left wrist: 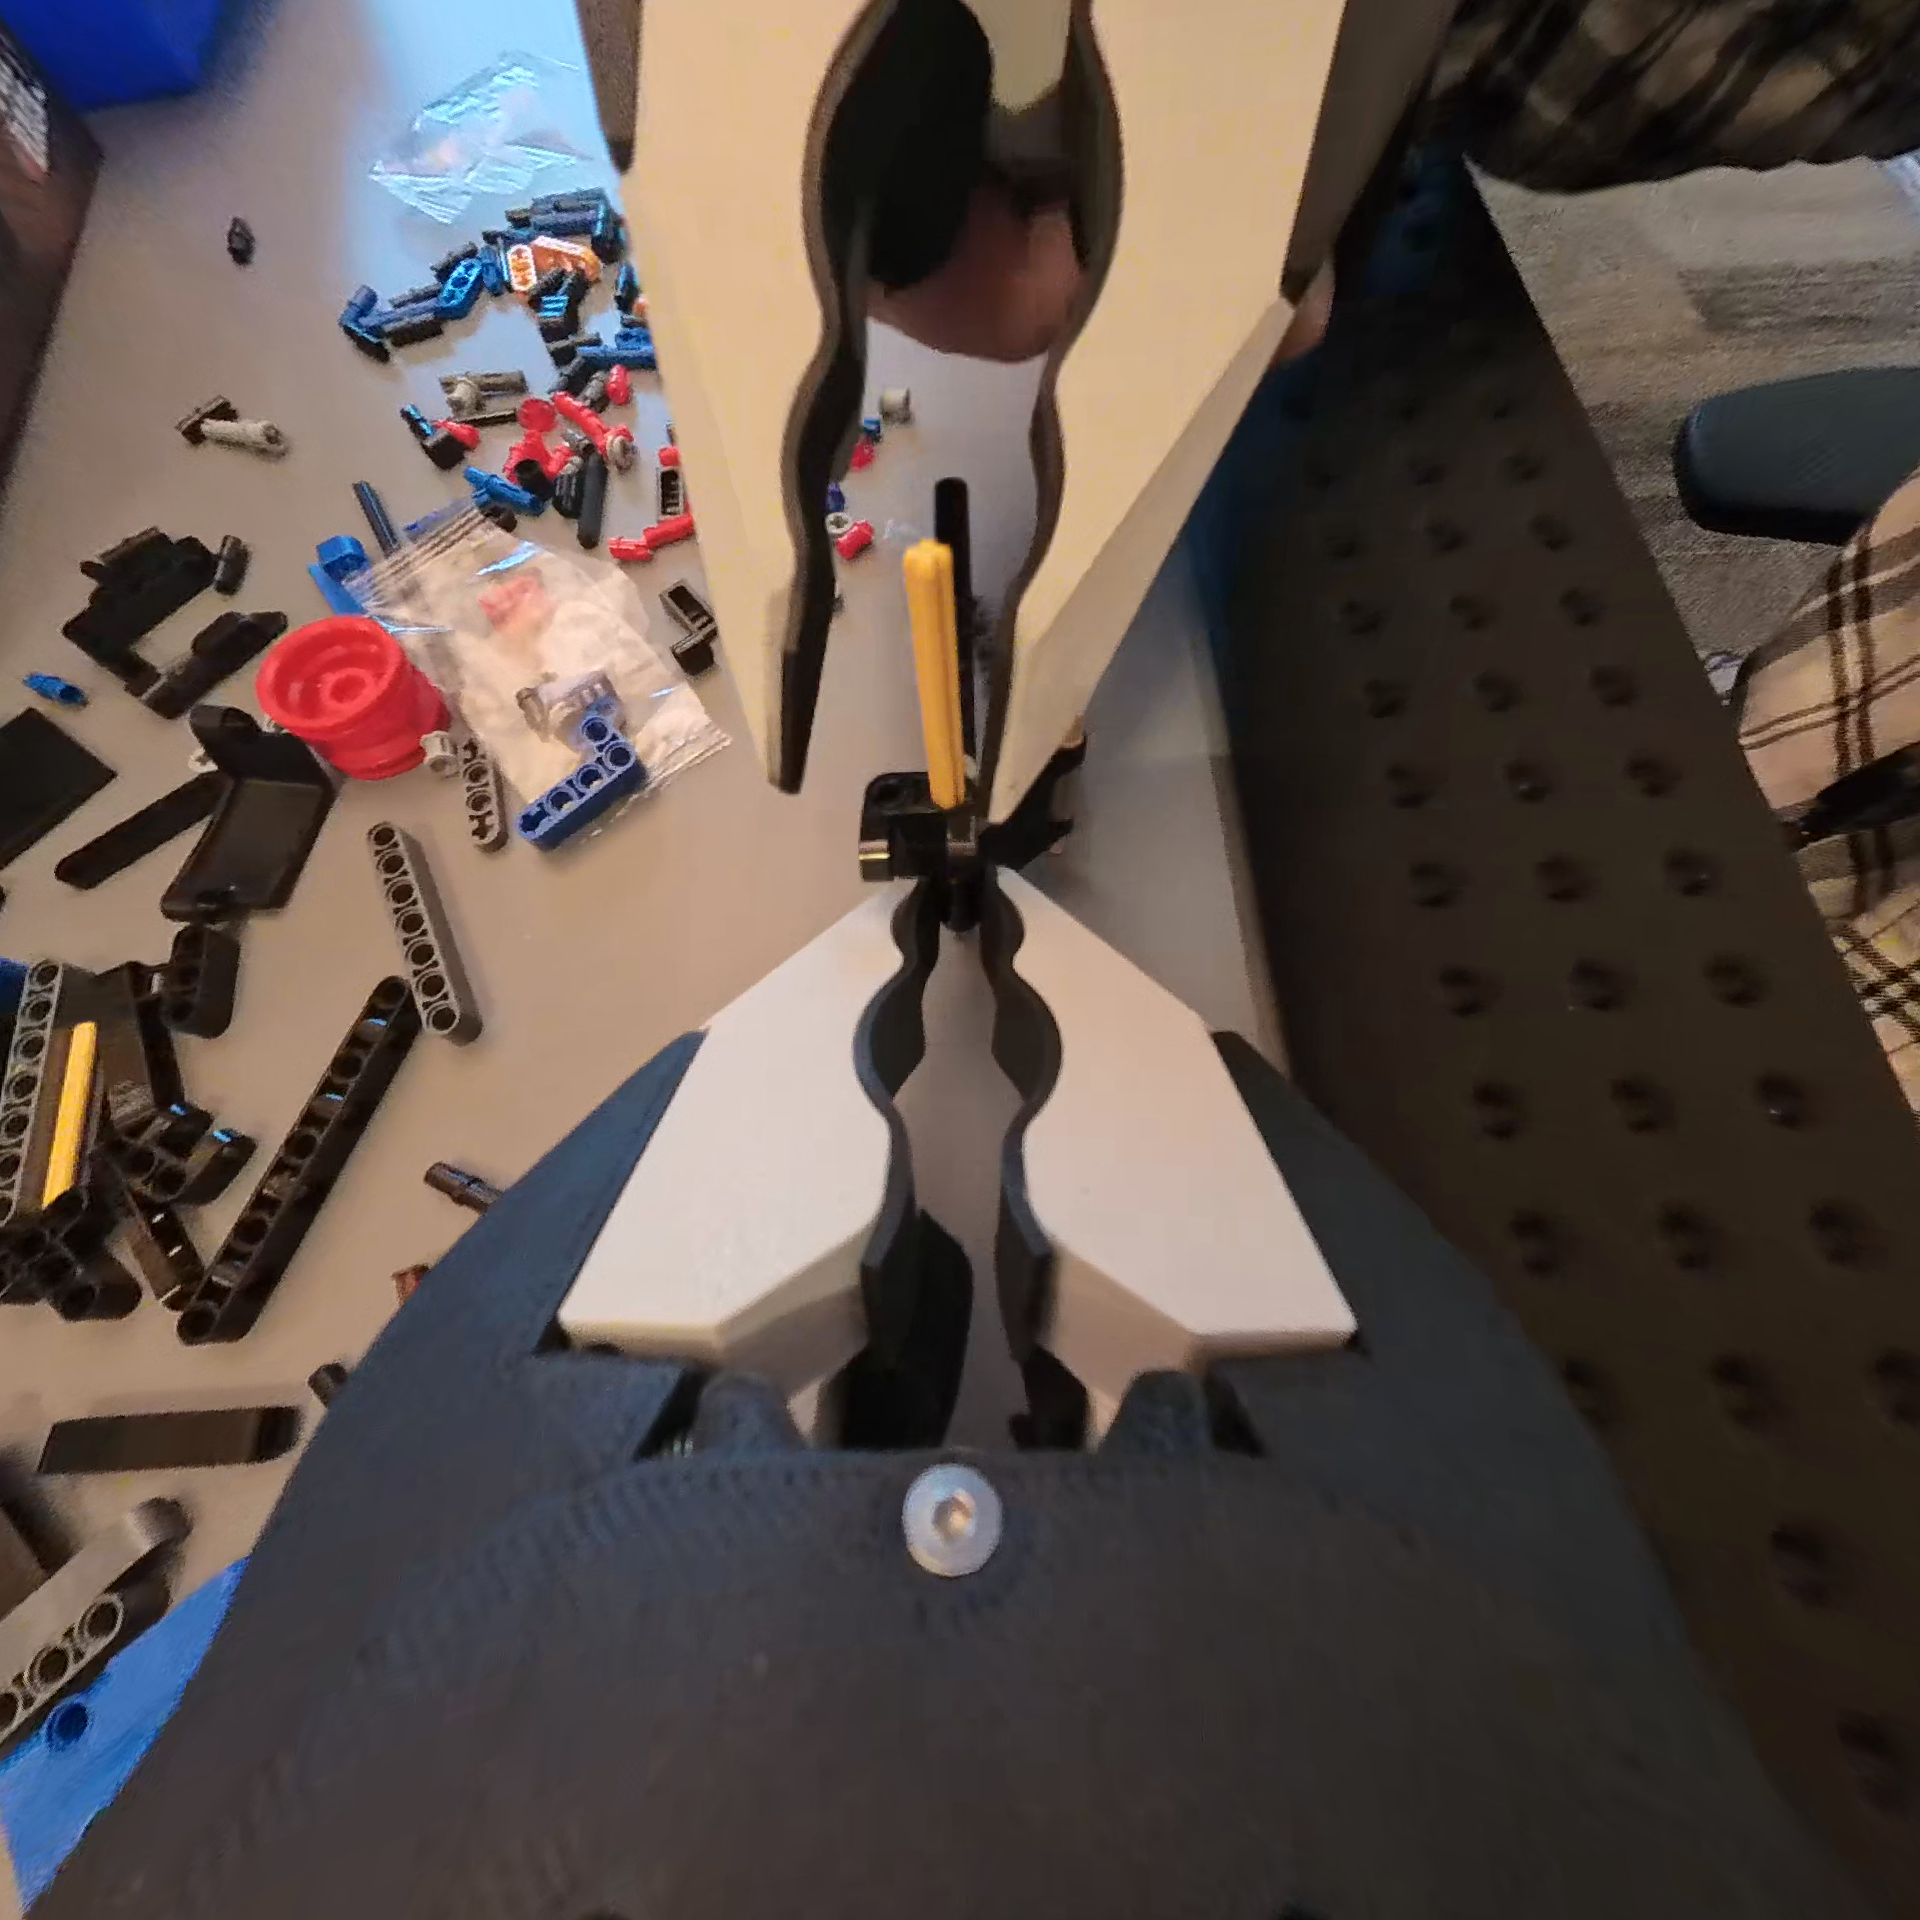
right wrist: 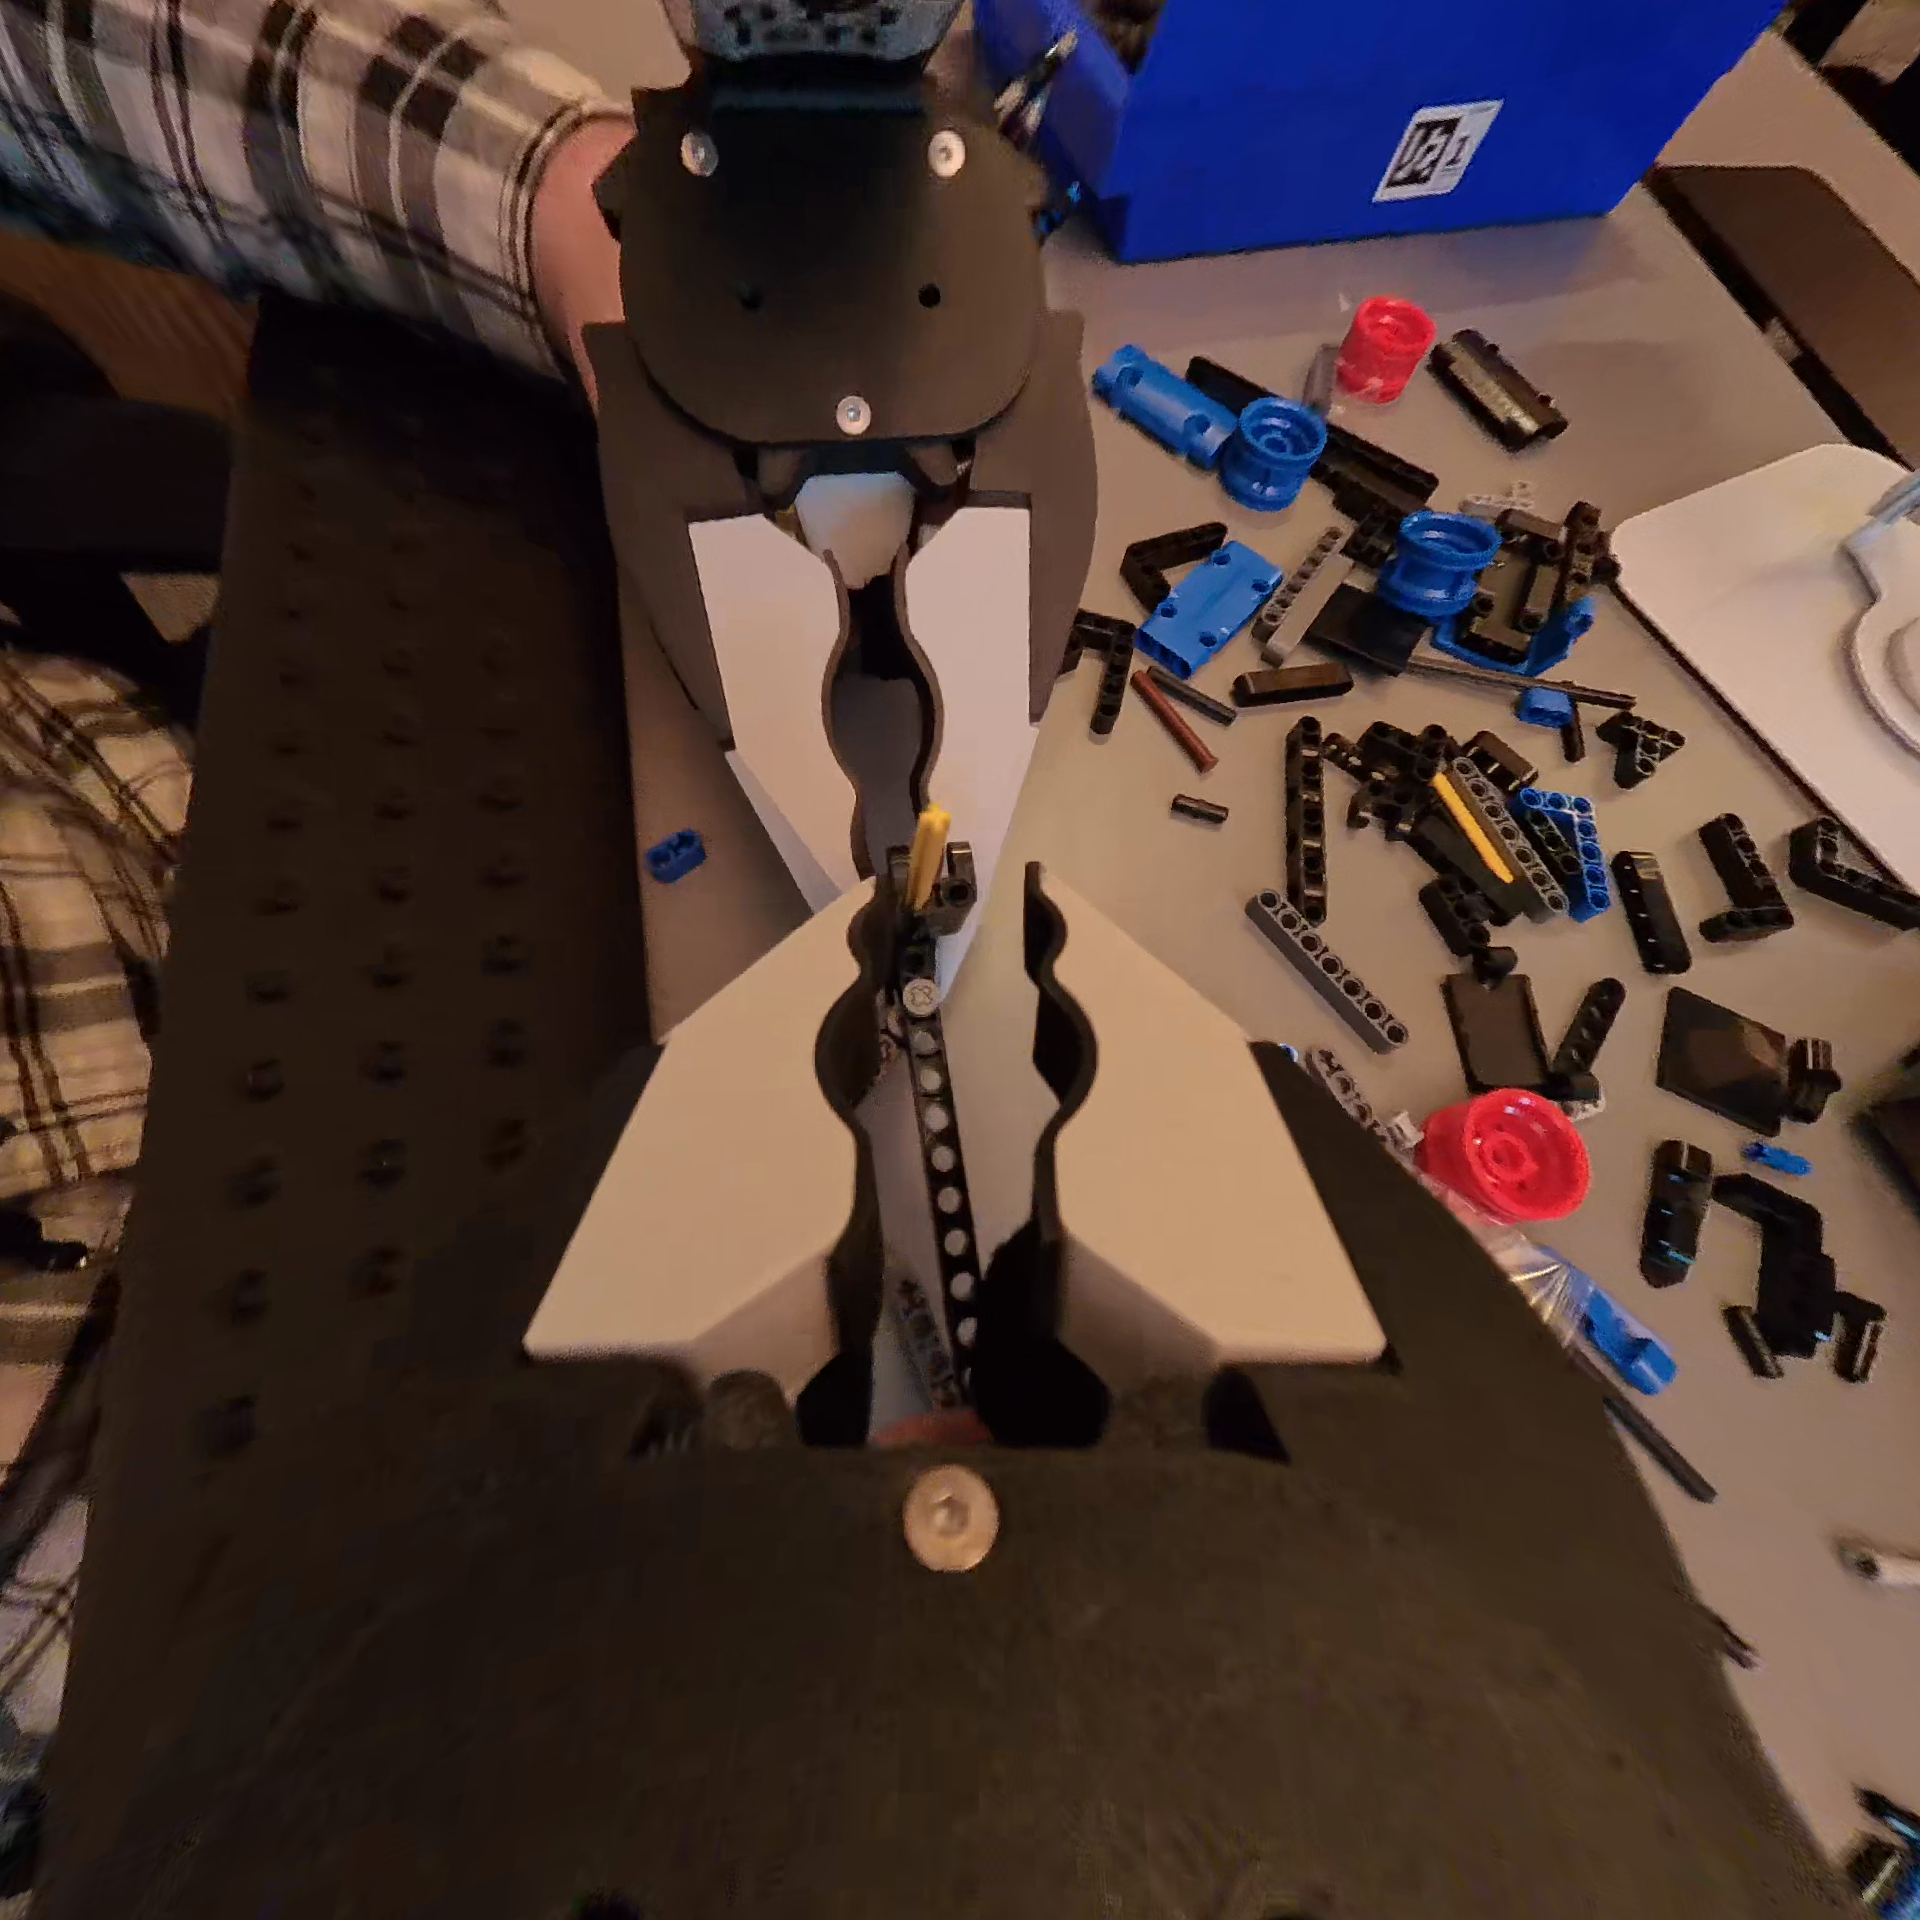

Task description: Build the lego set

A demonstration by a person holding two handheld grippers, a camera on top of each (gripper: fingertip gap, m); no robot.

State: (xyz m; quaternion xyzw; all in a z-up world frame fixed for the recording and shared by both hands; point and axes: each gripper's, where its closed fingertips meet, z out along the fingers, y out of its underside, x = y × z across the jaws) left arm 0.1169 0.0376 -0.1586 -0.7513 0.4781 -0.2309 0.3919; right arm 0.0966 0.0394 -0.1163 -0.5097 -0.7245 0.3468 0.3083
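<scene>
A small assembly hangs between my two grippers above the table: a long black beam with holes (right wrist: 940, 1143), a black connector (left wrist: 909, 821) at its end, and a yellow axle (left wrist: 935, 675) stuck in the connector. My left gripper (left wrist: 956, 904) is shut on the connector end; it also shows in the right wrist view (right wrist: 906, 847), coming from the top. My right gripper (right wrist: 954, 888) faces it tip to tip with its jaws apart. The beam runs between them and lies against its left finger (right wrist: 862, 1039). In the left wrist view the right gripper (left wrist: 906, 758) straddles the yellow axle.
Loose black, blue and red pieces lie scattered on the grey table (left wrist: 623, 935): a red wheel (left wrist: 348, 696), a plastic bag (left wrist: 561, 644), blue wheels (right wrist: 1273, 452). A blue box (right wrist: 1351, 114) stands at the back. A black perforated board (right wrist: 395, 831) lies along the table's edge. The tips of one gripper are about 4 cm away from the tips of the other.
</scene>
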